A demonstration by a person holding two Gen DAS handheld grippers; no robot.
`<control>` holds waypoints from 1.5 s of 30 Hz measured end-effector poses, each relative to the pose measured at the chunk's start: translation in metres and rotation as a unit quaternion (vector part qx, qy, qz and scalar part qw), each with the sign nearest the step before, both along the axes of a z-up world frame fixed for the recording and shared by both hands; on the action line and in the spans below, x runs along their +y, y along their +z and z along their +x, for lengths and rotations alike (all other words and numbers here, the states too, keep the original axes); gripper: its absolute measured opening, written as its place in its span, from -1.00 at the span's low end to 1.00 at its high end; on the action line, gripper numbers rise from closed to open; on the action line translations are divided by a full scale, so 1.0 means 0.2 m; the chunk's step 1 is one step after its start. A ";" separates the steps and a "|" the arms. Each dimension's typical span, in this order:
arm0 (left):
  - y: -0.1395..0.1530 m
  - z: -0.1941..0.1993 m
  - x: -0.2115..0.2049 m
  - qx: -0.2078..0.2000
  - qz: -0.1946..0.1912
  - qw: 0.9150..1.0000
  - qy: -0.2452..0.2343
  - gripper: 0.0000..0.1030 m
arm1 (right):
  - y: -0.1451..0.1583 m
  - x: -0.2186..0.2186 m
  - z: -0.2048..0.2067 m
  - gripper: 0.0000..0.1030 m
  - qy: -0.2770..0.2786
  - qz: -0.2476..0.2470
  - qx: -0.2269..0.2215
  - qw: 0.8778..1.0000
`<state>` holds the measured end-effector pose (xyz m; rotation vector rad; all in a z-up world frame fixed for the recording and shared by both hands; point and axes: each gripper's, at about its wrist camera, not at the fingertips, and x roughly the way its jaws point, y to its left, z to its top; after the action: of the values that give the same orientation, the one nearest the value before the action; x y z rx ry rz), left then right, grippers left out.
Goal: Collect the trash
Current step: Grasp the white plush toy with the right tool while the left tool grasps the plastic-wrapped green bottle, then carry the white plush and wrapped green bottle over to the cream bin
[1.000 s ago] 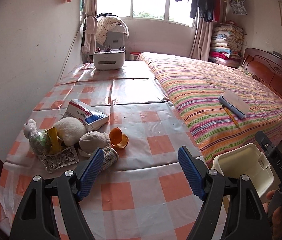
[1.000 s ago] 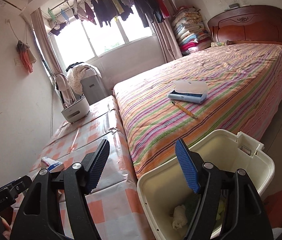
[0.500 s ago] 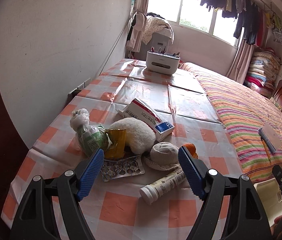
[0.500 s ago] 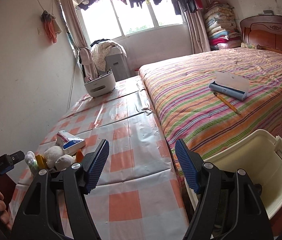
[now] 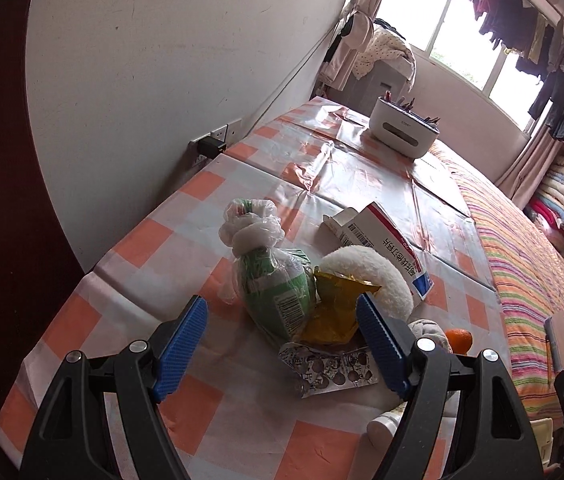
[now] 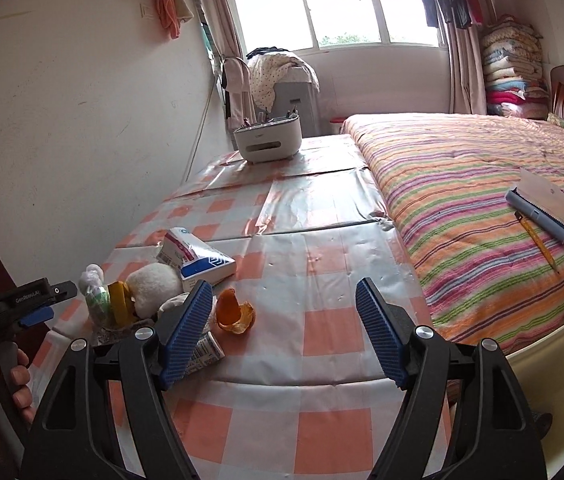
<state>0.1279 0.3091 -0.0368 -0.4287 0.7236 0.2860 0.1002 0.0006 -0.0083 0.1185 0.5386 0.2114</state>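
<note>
A heap of trash lies on the checked table (image 5: 130,248): a knotted plastic bag with green packaging (image 5: 270,280), a yellow wrapper (image 5: 333,308), a white fluffy ball (image 5: 377,280), an empty pill blister (image 5: 329,368), a medicine box (image 5: 385,244), orange peel (image 6: 236,314) and a white tube (image 6: 206,352). My left gripper (image 5: 282,344) is open, just in front of the bag and wrapper. My right gripper (image 6: 283,332) is open above the table's front, right of the peel. The cream bin (image 6: 561,384) stands at the lower right.
A white organiser box (image 6: 268,142) stands at the table's far end. The striped bed (image 6: 481,184) runs along the table's right, with a blue lint brush (image 6: 541,216) and a pencil on it. The wall with a socket (image 5: 218,140) is on the left.
My left gripper has swung left and come close to the trash heap. My right gripper has turned away from the bin toward the table. Both stay open.
</note>
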 end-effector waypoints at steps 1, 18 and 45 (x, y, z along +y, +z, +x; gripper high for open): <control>-0.02 0.01 0.03 0.005 -0.009 1.000 0.004 0.45 | 0.00 0.02 0.01 0.43 0.005 -0.004 0.000 1.000; -0.17 0.26 0.20 0.025 -0.075 0.997 0.025 0.44 | -0.02 0.28 0.14 0.43 0.072 -0.022 0.015 0.997; -0.18 0.28 0.22 0.039 -0.084 0.996 -0.006 -0.23 | -0.32 1.05 0.63 0.05 0.246 -0.187 0.160 0.937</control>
<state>0.1830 0.3539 -0.0730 -0.5748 0.8305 0.2329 0.2252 0.2097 -0.0718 -0.3660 0.9216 0.5795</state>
